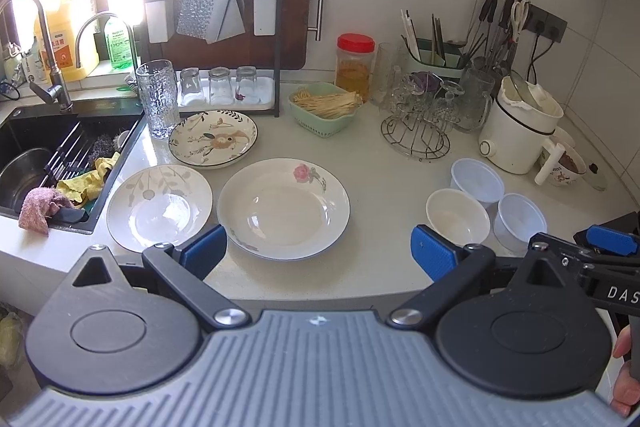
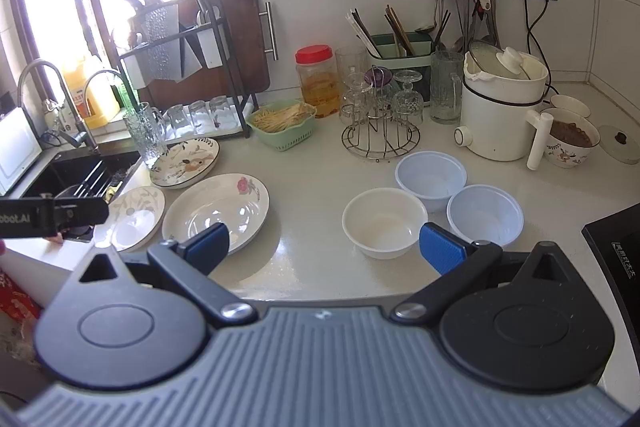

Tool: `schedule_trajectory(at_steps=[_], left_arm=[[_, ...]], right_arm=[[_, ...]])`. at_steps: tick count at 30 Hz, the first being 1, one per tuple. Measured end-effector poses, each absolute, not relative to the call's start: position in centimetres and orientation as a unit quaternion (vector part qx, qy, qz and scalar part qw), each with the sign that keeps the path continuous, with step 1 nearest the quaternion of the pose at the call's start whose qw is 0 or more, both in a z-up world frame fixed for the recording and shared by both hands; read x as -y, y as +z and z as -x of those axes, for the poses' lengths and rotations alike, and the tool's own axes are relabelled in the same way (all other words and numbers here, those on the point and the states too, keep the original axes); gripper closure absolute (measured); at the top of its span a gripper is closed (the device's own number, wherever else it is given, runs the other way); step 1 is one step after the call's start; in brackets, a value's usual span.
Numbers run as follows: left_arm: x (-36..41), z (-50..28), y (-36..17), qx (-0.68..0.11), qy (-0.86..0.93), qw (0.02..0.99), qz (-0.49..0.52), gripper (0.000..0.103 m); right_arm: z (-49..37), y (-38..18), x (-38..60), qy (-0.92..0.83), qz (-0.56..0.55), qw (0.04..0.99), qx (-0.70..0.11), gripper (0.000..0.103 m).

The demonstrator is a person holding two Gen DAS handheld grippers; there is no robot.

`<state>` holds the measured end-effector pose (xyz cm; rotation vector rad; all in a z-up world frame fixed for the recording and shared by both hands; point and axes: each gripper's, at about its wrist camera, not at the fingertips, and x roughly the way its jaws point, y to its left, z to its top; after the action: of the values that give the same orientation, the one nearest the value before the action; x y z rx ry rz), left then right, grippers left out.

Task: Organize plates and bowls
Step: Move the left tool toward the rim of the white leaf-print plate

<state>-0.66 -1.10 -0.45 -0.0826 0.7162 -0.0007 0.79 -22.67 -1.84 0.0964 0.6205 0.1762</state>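
- While held low over the white counter, left gripper with blue pads wide apart, nothing between them.
- Same for right gripper: blue pads wide apart, nothing held.
- Big white plate with a pink rose at 12 o'clock of the left gripper, shiny and bare inside, a thin dark line round the rim.
- Leaf plate touching it at 9 o'clock, white with grey leaves, right by the black sink.
- Deer plate at 11 o'clock of the rose plate, cream with a dark rim, beside a tall bumpy glass.
- White bowl at 12 o'clock of the right gripper, creamy inside.
- Two pale blue bowls, one at 1 o'clock of the white bowl and one at 3 o'clock, all three close together.
- Bowls well apart from the plates.
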Motion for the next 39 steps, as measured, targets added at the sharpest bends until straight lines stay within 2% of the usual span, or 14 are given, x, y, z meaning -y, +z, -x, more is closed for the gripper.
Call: schedule_trajectory(at_steps=[9, 21, 39], left_arm=[[0.2, 0.0, -0.3, -0.351, -0.007, 0.935, 0.043, 0.003], [-1.6, -0.3, -0.4, -0.367, 0.016, 0.929, 0.044, 0.003], [-8.5, -6.1, -4.1, -0.421, 0.018, 0.906, 0.033, 0.003]], right_arm=[[-1.5, -1.6, 21.3, 0.091, -0.045, 0.941, -0.323, 0.000], [-2.2, -1.0, 20.4, 0.107, -0.044, 0.945, -0.306, 0.000], [-5.0, -3.8, 14.8, 0.132, -0.064, 0.928, -0.341, 0.000]])
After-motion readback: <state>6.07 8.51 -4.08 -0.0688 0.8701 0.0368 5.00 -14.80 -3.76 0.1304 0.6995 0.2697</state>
